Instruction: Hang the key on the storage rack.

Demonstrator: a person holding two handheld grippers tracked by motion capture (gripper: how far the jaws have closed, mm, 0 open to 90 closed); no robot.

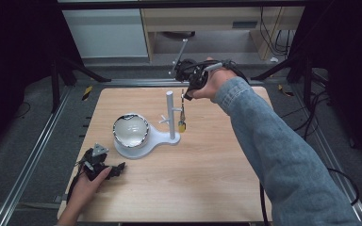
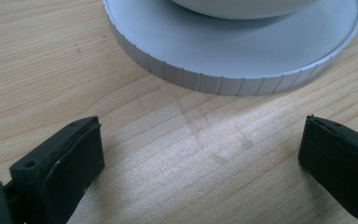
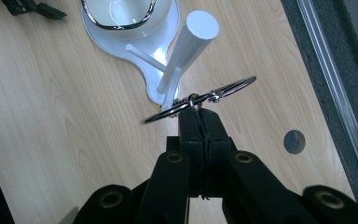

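Observation:
A white stand has a tall post (image 1: 170, 113) with short side pegs and a round base (image 1: 136, 150) that carries a white bowl with a dark rim (image 1: 130, 131). My right gripper (image 1: 185, 96) is above the table just right of the post, shut on a metal key ring (image 3: 198, 100). A small yellow tag (image 1: 182, 126) dangles from the ring. The ring lies close to a low peg; whether they touch I cannot tell. My left gripper (image 1: 115, 169) rests on the table at the front left, open, its jaws (image 2: 200, 154) facing the ribbed base rim (image 2: 214, 84).
The wooden table (image 1: 207, 174) has a round hole (image 3: 294, 141) near its right side. Metal rails (image 1: 28, 155) run along both sides of the table. A shelf unit and cables stand beyond the far edge.

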